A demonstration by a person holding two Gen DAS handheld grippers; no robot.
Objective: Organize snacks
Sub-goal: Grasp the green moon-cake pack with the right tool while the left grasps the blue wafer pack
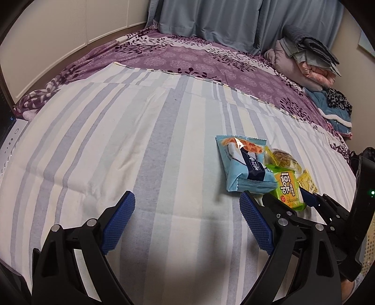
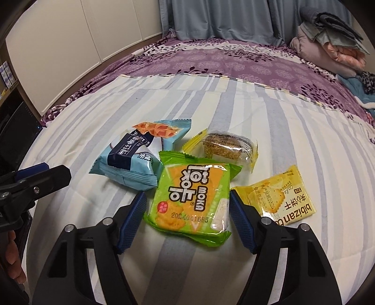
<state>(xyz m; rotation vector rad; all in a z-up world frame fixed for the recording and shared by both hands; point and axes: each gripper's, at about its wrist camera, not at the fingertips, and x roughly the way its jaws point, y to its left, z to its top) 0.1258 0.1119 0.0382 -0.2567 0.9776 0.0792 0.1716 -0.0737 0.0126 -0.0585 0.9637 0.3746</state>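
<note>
Snacks lie in a cluster of 4 on the bed: a blue packet (image 2: 131,159), a green packet (image 2: 192,199), a clear-wrapped cake (image 2: 225,146) and a yellow biscuit packet (image 2: 281,197). Only the right wrist view shows them all plainly, with the green packet overlapping the blue one's corner and the yellow packet just beside it. The right claw (image 2: 187,204) straddles the green packet, a blue pad close on either side; its jaws stand partly apart and I cannot tell whether the pads press on the wrapper. The left wrist view shows the same pile from the side, small and partly hidden behind the right claw. It also shows the left claw (image 1: 187,204) with its jaws wide apart over bare sheet, nothing between them, left of the blue packet.

The bed carries a striped sheet (image 1: 117,140) in white and pale blue, laid over a purple flowered cover (image 1: 187,58). Blue-grey curtains (image 1: 211,18) hang behind, and folded bedding (image 1: 309,61) is stacked at the far right corner. A pale panelled wall (image 2: 70,47) runs along the left.
</note>
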